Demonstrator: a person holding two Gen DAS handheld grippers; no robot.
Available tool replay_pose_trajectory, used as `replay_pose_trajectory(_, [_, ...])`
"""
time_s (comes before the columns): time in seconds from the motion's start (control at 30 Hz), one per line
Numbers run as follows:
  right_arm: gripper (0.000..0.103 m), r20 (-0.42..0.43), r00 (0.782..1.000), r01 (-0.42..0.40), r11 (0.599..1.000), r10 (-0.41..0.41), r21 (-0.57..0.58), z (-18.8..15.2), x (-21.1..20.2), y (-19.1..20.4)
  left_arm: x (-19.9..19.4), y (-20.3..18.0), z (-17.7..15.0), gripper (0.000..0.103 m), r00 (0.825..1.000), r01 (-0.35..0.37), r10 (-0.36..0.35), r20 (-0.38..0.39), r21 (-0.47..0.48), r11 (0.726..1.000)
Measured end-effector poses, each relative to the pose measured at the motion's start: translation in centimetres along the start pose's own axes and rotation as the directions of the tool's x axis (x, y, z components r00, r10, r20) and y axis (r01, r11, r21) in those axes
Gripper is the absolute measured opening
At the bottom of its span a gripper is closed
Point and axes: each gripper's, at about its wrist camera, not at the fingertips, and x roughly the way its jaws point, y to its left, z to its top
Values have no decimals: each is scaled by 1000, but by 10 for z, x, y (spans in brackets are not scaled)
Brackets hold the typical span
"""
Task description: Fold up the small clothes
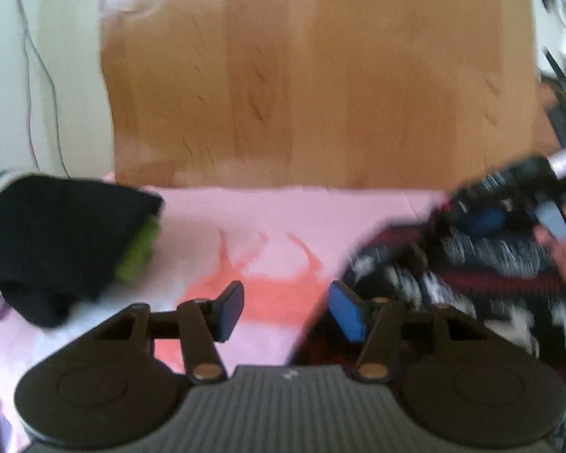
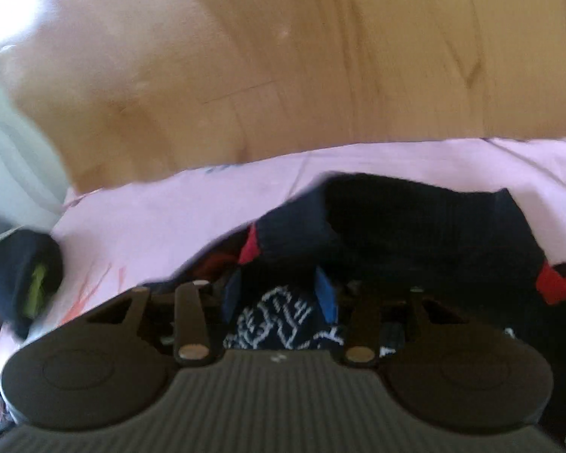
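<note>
A patterned garment in black, white and red [image 1: 471, 275] lies on the pink sheet [image 1: 283, 211] at the right. My left gripper [image 1: 286, 309] is open and empty, just above the sheet at the garment's left edge. My right gripper [image 2: 279, 294] is open, its blue pads [image 2: 326, 294] astride a fold of the same dark garment [image 2: 396, 226]; it also shows in the left wrist view [image 1: 509, 196], over the garment. A folded black garment with a green patch [image 1: 68, 238] lies at the left; it also shows in the right wrist view [image 2: 22, 279].
The pink sheet carries an orange print [image 1: 268, 287]. Beyond its far edge lies a wooden floor [image 1: 320, 75]. A white wall with a cable [image 1: 37, 75] stands at the left. Both views are blurred by motion.
</note>
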Motion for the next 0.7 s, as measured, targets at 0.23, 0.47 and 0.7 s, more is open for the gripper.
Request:
replay_pose_trajectory(0.23, [64, 199, 975, 113, 990, -95, -79, -19, -160, -62, 4, -12, 6, 88, 995, 98, -100, 8, 156, 983])
replay_pose_trajectory(0.47, [71, 170, 946, 281, 960, -276, -2, -71, -219, -122, 32, -16, -10, 42, 987, 118, -104, -122, 115, 986])
replay_pose_trajectory(0.7, [69, 170, 943, 273, 957, -286, 98, -73, -190, -137, 54, -19, -3, 7, 989, 41, -26, -143, 103, 994])
